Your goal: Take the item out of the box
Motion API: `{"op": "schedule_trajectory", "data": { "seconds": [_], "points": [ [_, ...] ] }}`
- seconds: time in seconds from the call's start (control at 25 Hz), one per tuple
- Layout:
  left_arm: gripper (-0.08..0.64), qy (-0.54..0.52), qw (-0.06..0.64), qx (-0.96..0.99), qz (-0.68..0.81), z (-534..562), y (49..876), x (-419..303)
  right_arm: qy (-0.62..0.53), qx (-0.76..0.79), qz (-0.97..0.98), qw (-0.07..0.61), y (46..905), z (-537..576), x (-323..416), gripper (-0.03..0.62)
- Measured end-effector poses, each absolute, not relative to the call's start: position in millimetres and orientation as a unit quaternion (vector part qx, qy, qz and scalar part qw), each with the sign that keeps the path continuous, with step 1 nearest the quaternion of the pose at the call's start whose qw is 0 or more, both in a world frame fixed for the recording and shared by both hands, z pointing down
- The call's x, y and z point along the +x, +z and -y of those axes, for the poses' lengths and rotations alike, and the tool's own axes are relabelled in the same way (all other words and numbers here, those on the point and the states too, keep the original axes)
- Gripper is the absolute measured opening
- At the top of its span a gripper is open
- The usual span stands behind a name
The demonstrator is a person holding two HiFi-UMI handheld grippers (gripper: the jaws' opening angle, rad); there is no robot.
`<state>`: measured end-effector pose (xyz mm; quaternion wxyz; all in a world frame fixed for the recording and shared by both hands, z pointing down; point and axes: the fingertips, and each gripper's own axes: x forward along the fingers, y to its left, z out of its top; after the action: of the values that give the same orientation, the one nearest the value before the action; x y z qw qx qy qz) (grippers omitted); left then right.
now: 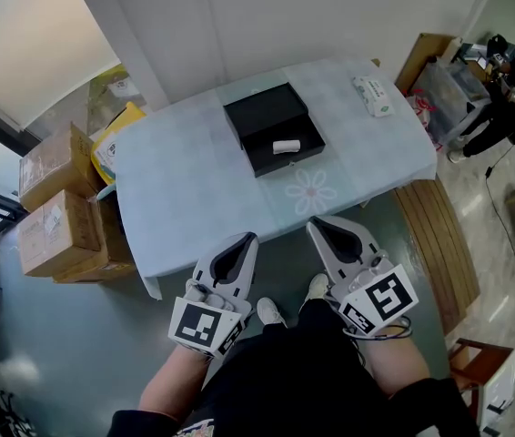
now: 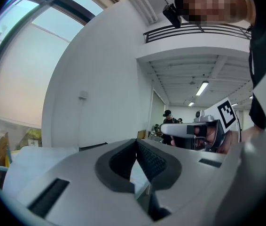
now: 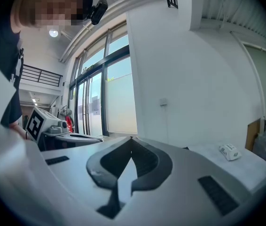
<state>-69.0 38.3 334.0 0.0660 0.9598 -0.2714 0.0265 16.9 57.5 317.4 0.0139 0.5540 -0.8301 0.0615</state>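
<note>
An open black box (image 1: 274, 127) lies on the pale blue table (image 1: 194, 189), its lid set against the far side. A small white item (image 1: 286, 147) rests inside the box's tray. My left gripper (image 1: 249, 238) and right gripper (image 1: 316, 224) hover side by side short of the table's near edge, well back from the box. Both are shut with nothing between the jaws. In the left gripper view the left gripper's tips (image 2: 136, 140) meet, and the right gripper (image 2: 189, 129) shows beyond them. In the right gripper view the tips (image 3: 131, 138) also meet.
A white packet (image 1: 372, 95) lies at the table's far right corner, also seen as a white packet (image 3: 229, 151) in the right gripper view. Cardboard boxes (image 1: 57, 209) are stacked left of the table. A wooden bench (image 1: 435, 244) stands at the right. People (image 1: 512, 85) are at the far right.
</note>
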Motion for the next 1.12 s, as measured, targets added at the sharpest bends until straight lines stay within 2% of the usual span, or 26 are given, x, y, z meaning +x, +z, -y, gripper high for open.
{"op": "schedule_trajectory", "data": {
  "seconds": [0.56, 1.12],
  "points": [
    [0.008, 0.036, 0.062, 0.957, 0.279, -14.4, 338.8, -62.9, 0.067, 0.545, 0.836, 0.019, 325.7, -18.6, 27.0, 0.009],
    [0.008, 0.045, 0.071, 0.944, 0.32, 41.2, 352.9, -27.3, 0.084, 0.502, 0.858, 0.069, 360.1, 76.4, 72.6, 0.009]
  ]
}}
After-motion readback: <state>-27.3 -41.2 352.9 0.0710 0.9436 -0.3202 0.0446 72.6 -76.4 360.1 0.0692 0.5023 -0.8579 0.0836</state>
